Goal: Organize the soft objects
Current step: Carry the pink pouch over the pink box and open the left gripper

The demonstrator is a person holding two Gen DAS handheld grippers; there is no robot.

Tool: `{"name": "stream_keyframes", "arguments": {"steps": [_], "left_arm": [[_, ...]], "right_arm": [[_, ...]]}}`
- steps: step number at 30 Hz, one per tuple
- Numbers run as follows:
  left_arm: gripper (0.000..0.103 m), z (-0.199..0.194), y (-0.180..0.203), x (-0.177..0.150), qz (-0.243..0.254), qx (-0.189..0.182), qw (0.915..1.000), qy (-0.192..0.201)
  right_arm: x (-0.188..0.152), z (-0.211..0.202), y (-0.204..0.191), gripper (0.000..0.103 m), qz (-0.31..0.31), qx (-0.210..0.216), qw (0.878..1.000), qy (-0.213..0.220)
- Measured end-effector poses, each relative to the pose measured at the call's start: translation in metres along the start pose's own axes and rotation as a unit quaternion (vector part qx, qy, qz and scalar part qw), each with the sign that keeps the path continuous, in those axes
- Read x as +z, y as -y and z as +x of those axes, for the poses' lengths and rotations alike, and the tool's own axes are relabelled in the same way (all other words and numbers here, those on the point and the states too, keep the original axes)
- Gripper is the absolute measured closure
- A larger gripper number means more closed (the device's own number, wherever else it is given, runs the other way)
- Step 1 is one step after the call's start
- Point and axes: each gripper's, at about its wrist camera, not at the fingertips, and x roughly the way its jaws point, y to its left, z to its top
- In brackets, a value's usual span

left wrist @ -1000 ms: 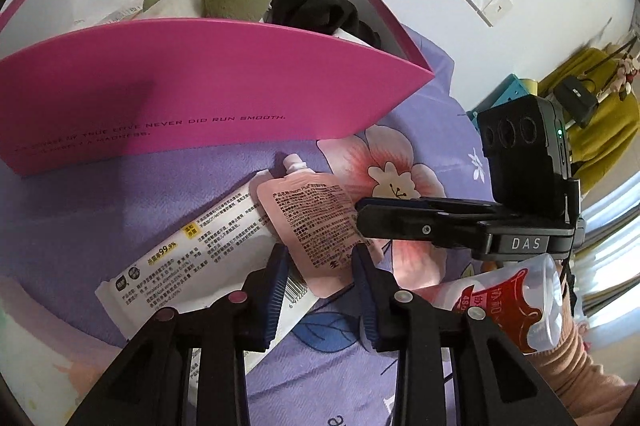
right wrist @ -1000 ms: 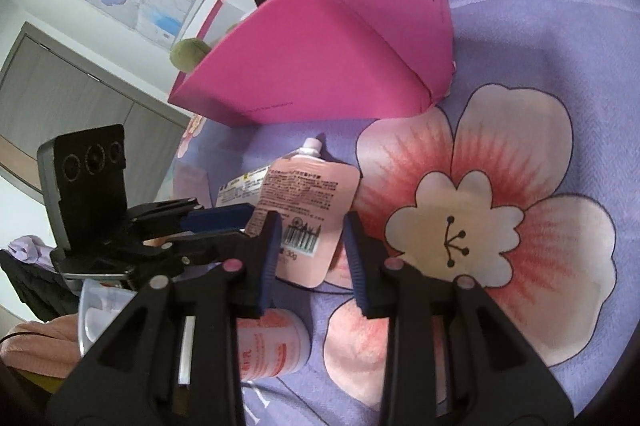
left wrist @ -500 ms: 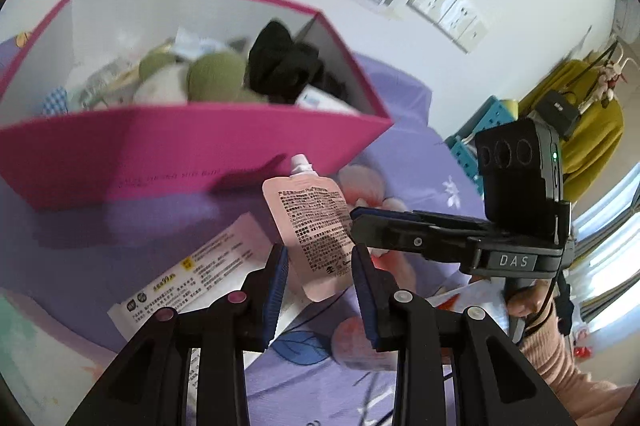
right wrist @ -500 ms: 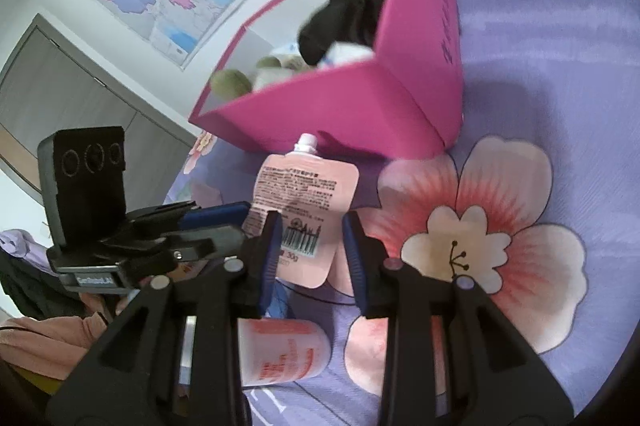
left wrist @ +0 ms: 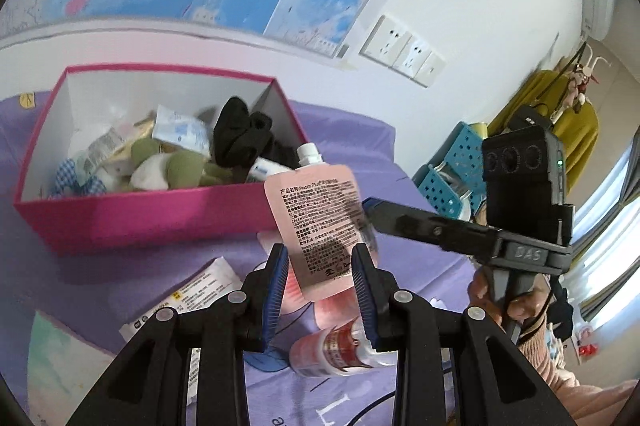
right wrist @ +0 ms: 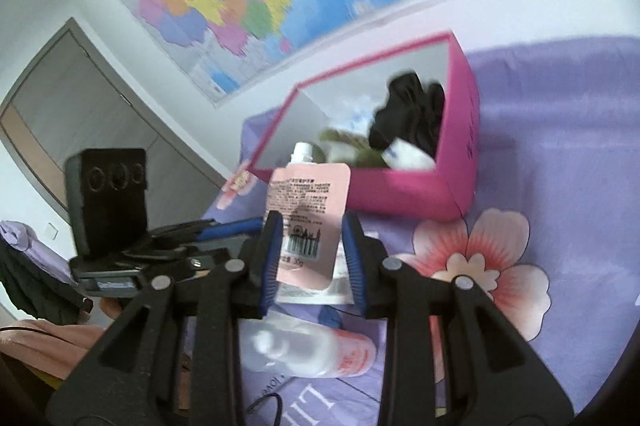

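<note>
A pink spouted pouch (left wrist: 320, 222) hangs in the air in front of the pink box (left wrist: 160, 210). Both grippers grip it at its lower edges: my left gripper (left wrist: 320, 266) and my right gripper (right wrist: 308, 246) are each shut on the pouch (right wrist: 308, 214). The box (right wrist: 420, 194) holds a black cloth (left wrist: 244, 138), green and white soft pieces (left wrist: 168, 170) and small sachets. A red and white tube (left wrist: 340, 346) lies on the purple flowered cloth below the grippers; it also shows in the right wrist view (right wrist: 312, 346).
A white printed packet (left wrist: 188, 302) lies on the cloth at the left. A map and wall sockets (left wrist: 400, 50) are on the wall behind the box. A blue basket (left wrist: 452, 182) stands at the right.
Both grippers have lifted the pouch off the cloth, up to about the level of the box rim. The box inside has come into view.
</note>
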Motion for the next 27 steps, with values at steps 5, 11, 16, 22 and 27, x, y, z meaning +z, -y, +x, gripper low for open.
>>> {"name": "stream_keyframes", "arguments": {"steps": [5, 11, 16, 22, 27], "left_arm": [[0.071, -0.011, 0.005, 0.009, 0.004, 0.000, 0.9998, 0.020], [0.071, -0.025, 0.007, 0.019, 0.012, 0.008, 0.9991, 0.040], [0.071, -0.031, 0.004, 0.031, 0.016, 0.021, 0.9984, 0.050], [0.071, -0.034, -0.003, 0.037, 0.016, 0.024, 0.9982, 0.052], [0.071, -0.040, -0.004, 0.030, 0.020, 0.024, 0.9984, 0.048]], "right_arm": [[0.008, -0.012, -0.023, 0.069, -0.023, -0.008, 1.000, 0.018], [0.017, -0.013, -0.036, 0.069, -0.034, -0.006, 0.999, 0.025], [0.031, -0.010, -0.045, 0.069, -0.042, -0.005, 0.999, 0.031], [0.041, -0.003, -0.051, 0.069, -0.045, -0.001, 0.998, 0.034], [0.036, 0.001, -0.054, 0.069, -0.042, 0.006, 0.999, 0.029]]}}
